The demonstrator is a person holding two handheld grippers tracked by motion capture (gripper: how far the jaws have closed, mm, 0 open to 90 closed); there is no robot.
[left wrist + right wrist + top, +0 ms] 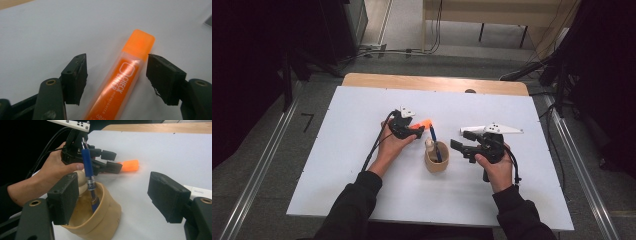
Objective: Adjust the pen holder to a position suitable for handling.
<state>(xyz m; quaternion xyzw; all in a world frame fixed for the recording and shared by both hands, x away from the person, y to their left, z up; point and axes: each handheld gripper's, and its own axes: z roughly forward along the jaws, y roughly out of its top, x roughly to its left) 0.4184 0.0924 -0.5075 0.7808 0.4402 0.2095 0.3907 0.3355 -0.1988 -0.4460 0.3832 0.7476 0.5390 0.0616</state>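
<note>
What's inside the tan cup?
In the tan cup a blue pen stands tilted, its upper end sticking out above the rim. A cream-coloured object pokes up beside it. The cup wall and the right gripper's jaw hide the cup's bottom.

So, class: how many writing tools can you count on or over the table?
2. An orange highlighter lies between the left gripper jaws; a blue pen stands in the tan cup. More may hide inside.

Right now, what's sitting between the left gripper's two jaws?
The orange highlighter lies on the white table between them; the left gripper view shows gaps on both sides, neither pad pressing it.
</note>
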